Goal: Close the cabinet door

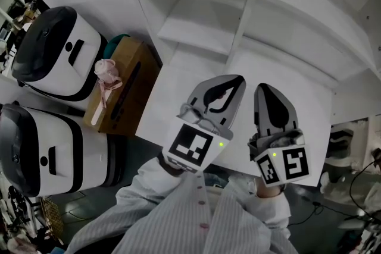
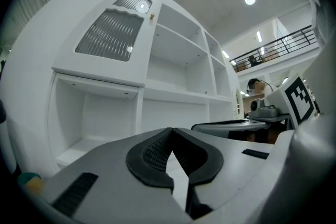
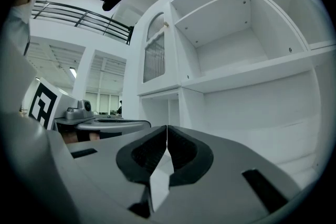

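the cabinet door [image 2: 110, 34], a white panel with an arched slatted grille, sits at the upper left of the cabinet [image 2: 178, 97], above an empty lower compartment. a small knob [image 2: 151, 16] is on its right edge, next to the open shelves. from here it looks close to flush with the frame, but i cannot tell whether it is fully shut.

the left claw [image 2: 170, 134] is closed with its tips meeting and nothing between them. the right claw [image 3: 167, 131] is the same, closed and empty. both point level at the cabinet, side by side over its white ledge [image 1: 178, 98], below the door and apart from it.

off the ledge's left edge stand a brown box [image 1: 122, 86] and two white appliances [image 1: 47, 50].

risks, as i judge them: a closed tip pressed on the grille could bend a slat, so the solid frame near the knob looks like the safer spot. a hard shove may make the door bounce back open. the claws are close enough together that raising both could knock one against the other.
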`<action>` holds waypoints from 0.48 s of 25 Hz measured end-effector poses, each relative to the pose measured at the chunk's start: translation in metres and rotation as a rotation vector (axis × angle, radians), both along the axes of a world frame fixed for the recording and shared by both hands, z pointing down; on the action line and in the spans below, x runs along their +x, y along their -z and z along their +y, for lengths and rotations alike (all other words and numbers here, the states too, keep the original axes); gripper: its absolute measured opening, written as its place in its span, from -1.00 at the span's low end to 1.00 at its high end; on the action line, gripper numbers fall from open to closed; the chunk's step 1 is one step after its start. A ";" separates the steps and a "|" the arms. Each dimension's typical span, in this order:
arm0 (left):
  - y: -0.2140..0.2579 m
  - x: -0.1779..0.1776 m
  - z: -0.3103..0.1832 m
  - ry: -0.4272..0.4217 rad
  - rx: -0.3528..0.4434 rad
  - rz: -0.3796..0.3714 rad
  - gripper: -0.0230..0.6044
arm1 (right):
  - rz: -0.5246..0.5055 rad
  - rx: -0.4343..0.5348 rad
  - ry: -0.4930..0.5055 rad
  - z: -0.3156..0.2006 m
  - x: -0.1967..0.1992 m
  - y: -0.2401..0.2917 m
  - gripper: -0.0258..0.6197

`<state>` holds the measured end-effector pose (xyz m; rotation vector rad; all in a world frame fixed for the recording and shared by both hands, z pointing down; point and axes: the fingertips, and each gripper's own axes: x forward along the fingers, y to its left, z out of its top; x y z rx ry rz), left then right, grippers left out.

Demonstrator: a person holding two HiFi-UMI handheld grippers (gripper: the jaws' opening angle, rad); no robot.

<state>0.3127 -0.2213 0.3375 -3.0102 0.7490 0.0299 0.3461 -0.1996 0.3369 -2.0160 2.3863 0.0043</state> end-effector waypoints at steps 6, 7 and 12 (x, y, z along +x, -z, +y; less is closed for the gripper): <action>-0.005 -0.010 -0.002 0.002 -0.008 -0.011 -0.90 | 0.003 -0.014 0.006 0.000 -0.009 -0.003 -0.87; -0.005 -0.011 -0.002 0.003 -0.008 -0.011 -0.89 | 0.005 -0.015 0.006 0.000 -0.010 -0.004 -0.87; -0.007 -0.017 -0.004 0.002 -0.012 -0.007 -0.89 | 0.013 -0.018 0.000 0.001 -0.016 -0.006 -0.87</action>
